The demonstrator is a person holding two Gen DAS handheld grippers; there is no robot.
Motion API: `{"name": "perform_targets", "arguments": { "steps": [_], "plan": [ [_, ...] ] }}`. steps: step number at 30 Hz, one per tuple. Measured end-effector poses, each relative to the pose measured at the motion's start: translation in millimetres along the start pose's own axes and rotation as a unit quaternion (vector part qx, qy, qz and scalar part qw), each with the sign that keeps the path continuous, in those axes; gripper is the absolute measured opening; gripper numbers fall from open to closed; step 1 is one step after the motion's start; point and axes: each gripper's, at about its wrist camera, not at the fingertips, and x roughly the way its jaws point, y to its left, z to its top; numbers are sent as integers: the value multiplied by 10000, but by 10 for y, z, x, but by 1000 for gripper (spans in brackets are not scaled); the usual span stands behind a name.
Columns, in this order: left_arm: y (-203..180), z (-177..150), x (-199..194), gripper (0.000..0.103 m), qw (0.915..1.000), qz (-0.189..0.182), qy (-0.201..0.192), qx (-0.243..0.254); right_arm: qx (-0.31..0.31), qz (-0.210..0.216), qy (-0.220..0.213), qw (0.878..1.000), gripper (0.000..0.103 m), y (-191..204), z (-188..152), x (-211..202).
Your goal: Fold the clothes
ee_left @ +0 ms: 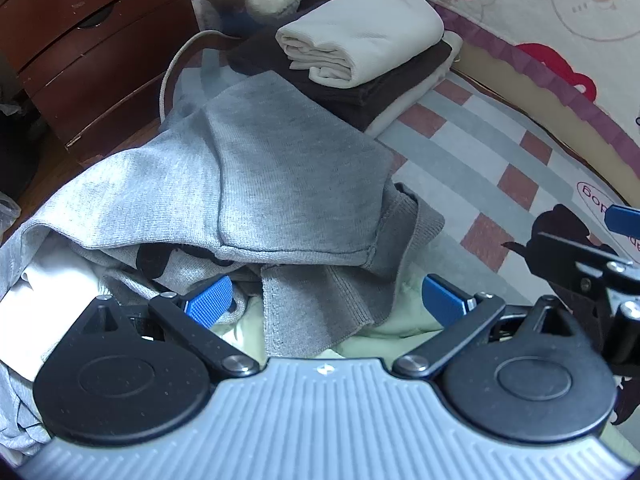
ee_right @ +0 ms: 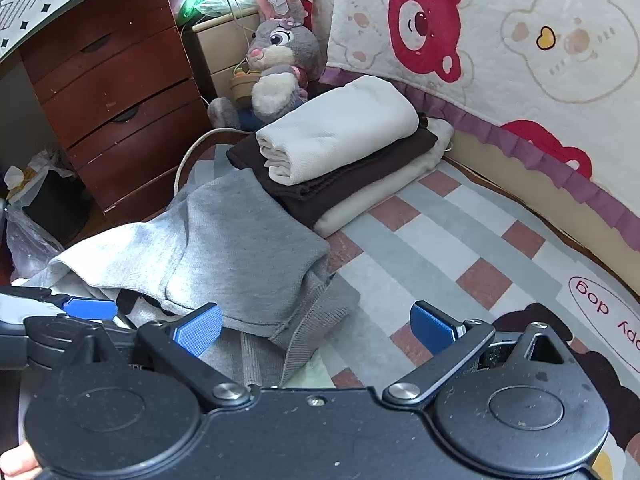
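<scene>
We hold two grippers, each with two blue ribbed fingers on black arms. The left gripper [ee_left: 326, 300] has its jaws spread wide with nothing between the pads; they hang over the near edge of one crumpled grey sweatshirt [ee_left: 256, 184], a soft knit with a ribbed hem that droops between the fingers. The right gripper [ee_right: 318, 328] is likewise spread wide and holds nothing; its left finger [ee_right: 198, 328] lies just over the grey hem, its right finger over the bedsheet [ee_right: 460, 236].

Under the sweatshirt we see one pale green cloth [ee_left: 404, 320] and one white cloth [ee_left: 44, 296], both rumpled. The sweatshirt lies at the left of the sheet, which is flat and checked in grey, white and brick-red squares.

Beyond it stands one stack of three folded garments [ee_right: 340, 160]: a cream waffle-textured roll on top, a dark brown piece in the middle, an off-white one below. Behind the stack sits one plush grey rabbit [ee_right: 280, 60]. To the left stands one reddish wooden drawer chest [ee_right: 116, 92]; to the right hangs a quilted bear-print cover [ee_right: 520, 40] with a purple frill.
</scene>
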Motion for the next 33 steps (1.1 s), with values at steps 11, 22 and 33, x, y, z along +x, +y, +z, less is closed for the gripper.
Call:
{"name": "perform_targets", "arguments": {
  "steps": [11, 22, 33],
  "plan": [
    [13, -127, 59, 103, 9997, 95, -43, 203, -63, -100, -1, 9999, 102, 3, 7, -17],
    [7, -166, 56, 103, 9999, 3, 29, 133, -10, -69, 14, 10000, 102, -25, 5, 1],
    [-8, -177, 62, 103, 9998, -79, 86, 163, 70, -32, 67, 9999, 102, -39, -1, 23]
  ]
}}
